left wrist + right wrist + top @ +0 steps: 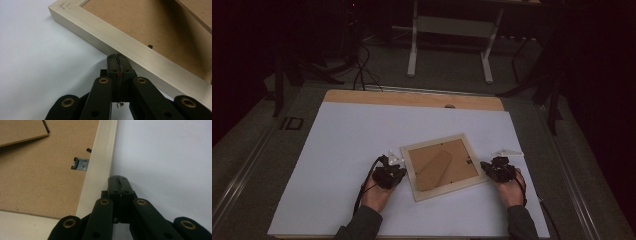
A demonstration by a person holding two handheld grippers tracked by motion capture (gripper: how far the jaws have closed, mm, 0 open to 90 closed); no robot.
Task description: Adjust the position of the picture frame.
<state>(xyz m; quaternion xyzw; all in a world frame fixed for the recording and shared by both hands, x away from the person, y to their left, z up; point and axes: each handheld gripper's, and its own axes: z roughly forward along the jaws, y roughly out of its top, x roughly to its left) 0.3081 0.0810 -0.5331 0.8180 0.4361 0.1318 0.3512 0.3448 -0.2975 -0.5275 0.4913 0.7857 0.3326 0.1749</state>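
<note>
A pale wooden picture frame (443,166) lies face down on the white table cover, its brown backing board (447,172) and fold-out stand (434,168) facing up. My left gripper (395,165) sits at the frame's left edge, jaws shut with nothing between them; in the left gripper view its tips (117,56) meet the frame's pale side (120,41). My right gripper (486,165) rests at the frame's right edge, also shut and empty, its tips (118,178) beside the frame rail (101,162). A small metal hanger clip (80,164) sits on the backing near that rail.
The white cover (362,145) spreads over a wooden table whose far strip (412,98) shows bare. Beyond the table stand a white desk frame (449,30) and cables on a dark floor. A person's hands and grey sleeves come in from the bottom edge.
</note>
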